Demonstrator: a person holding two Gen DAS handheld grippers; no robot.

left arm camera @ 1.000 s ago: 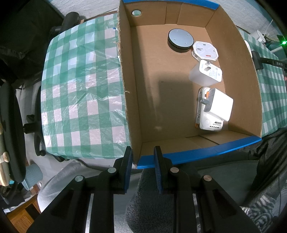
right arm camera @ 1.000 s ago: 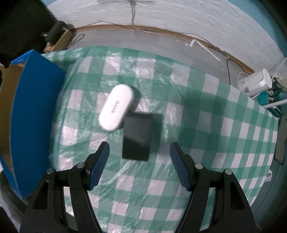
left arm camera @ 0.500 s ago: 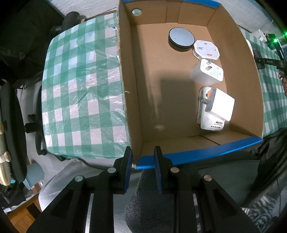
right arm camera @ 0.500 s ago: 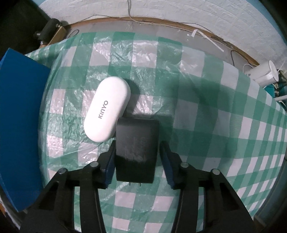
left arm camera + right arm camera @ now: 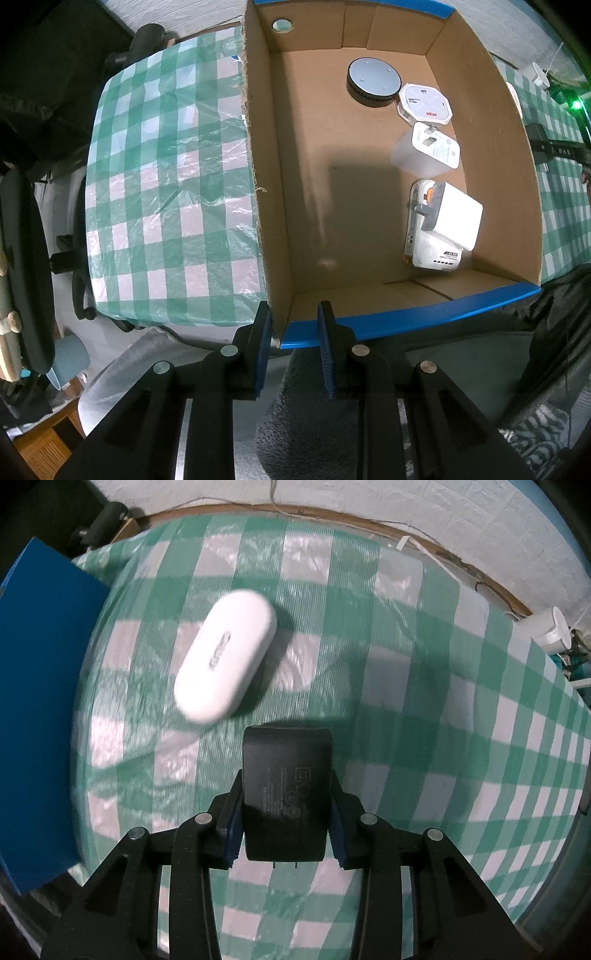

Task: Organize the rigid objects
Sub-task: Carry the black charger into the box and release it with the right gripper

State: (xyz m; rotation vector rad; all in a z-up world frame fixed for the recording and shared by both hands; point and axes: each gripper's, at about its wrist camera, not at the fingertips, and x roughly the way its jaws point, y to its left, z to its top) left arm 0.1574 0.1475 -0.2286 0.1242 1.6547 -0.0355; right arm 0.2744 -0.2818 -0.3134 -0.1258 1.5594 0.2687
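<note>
1. Right tool [image 5: 284,819] is clamped on a black power adapter [image 5: 286,794]; both fingers press its sides, and its prongs stick out at the near end.
2. The adapter looks lifted off the green checked counter [image 5: 424,709]; contact cannot be confirmed.
3. A white oval case [image 5: 225,657] lies on the counter, far-left of the adapter and apart from it. It is blurred and its lettering is unreadable.
4. The blue outer wall of the box [image 5: 40,701] sits at the left edge of the right wrist view.
5. Left tool [image 5: 293,343] is closed on the near corner of the cardboard box [image 5: 266,206], one finger outside and one inside the wall.
6. Inside the box, along the right side:
   - a round black puck with a grey top [image 5: 373,81], far;
   - a white octagonal device [image 5: 424,103], just beside the puck;
   - a white plug block [image 5: 428,151];
   - a white charger [image 5: 454,218] resting on a white power bank [image 5: 432,251], near.
7. The box stands on the checked counter [image 5: 166,192].
</note>
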